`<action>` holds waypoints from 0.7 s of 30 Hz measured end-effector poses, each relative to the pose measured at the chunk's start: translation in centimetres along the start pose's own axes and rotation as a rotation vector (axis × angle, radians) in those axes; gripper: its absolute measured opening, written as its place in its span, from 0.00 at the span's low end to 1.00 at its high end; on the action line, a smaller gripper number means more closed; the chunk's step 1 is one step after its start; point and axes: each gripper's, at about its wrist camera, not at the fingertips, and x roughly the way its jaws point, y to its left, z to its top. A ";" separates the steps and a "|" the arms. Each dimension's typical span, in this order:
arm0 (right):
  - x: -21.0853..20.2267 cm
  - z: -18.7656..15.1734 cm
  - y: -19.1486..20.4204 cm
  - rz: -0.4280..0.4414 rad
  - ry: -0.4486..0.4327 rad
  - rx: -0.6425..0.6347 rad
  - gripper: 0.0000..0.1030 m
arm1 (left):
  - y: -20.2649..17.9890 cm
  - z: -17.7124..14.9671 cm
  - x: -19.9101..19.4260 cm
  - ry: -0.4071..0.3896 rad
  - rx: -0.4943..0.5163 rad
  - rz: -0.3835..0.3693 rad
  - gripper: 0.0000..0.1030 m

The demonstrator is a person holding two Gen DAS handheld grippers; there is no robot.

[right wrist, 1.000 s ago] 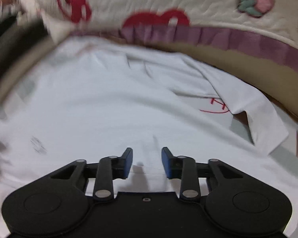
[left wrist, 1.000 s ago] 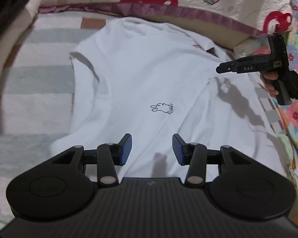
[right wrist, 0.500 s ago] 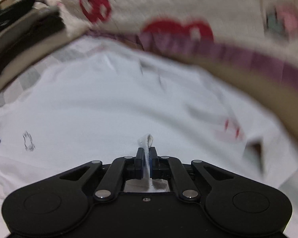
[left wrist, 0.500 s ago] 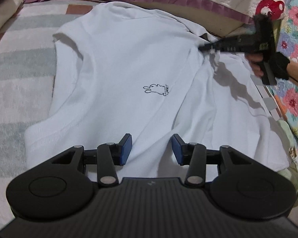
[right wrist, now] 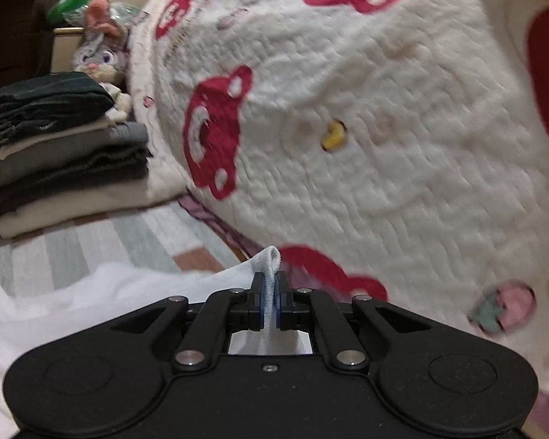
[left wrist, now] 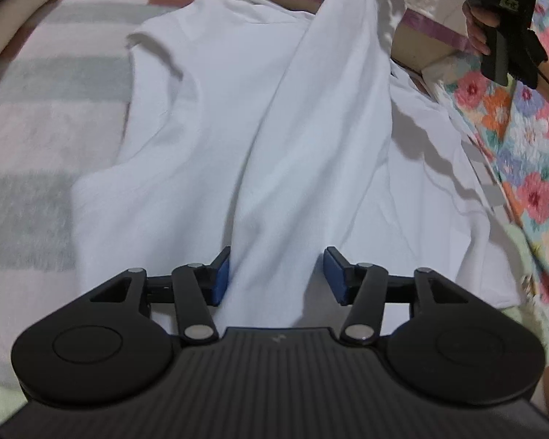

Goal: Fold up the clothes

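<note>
Right gripper: pads clamped on a pinch of the shirt, hoisting one side into a taut ridge above the bed. Left gripper: jaws wide, holding nothing, straddling the near end of that ridge. Rest of shirt flat on the bed. Judged mid-fold: needs the raised side carried across and laid down, perhaps with the near edge pinched. Stack of folded clothes nearby.

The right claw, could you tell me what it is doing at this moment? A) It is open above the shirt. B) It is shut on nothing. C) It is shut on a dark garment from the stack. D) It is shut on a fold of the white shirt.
D: in the right wrist view, the right claw pinches a fold of the white shirt between its blue pads.
</note>
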 end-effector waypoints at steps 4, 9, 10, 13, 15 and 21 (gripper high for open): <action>4.2 0.5 1.3 -0.030 0.057 0.045 0.07 | 0.7 -0.5 -0.7 -0.004 -0.046 -0.005 0.50; 7.2 -0.8 3.1 -0.102 0.143 0.174 0.21 | 1.5 -1.2 -1.7 -0.010 -0.103 -0.011 0.50; 6.6 -1.9 3.8 -0.088 0.162 0.237 0.21 | 1.7 -1.3 -1.8 -0.011 -0.114 -0.012 0.50; 2.9 -5.8 5.8 0.038 0.221 0.409 0.24 | 1.8 -1.2 -2.1 -0.023 -0.130 -0.029 0.50; 0.0 -8.6 7.2 0.143 0.261 0.519 0.30 | 2.0 -1.1 -2.0 -0.016 -0.145 -0.053 0.51; -7.8 -16.1 11.9 0.494 0.376 0.859 0.46 | 2.6 -0.9 -1.1 0.016 -0.207 -0.072 0.52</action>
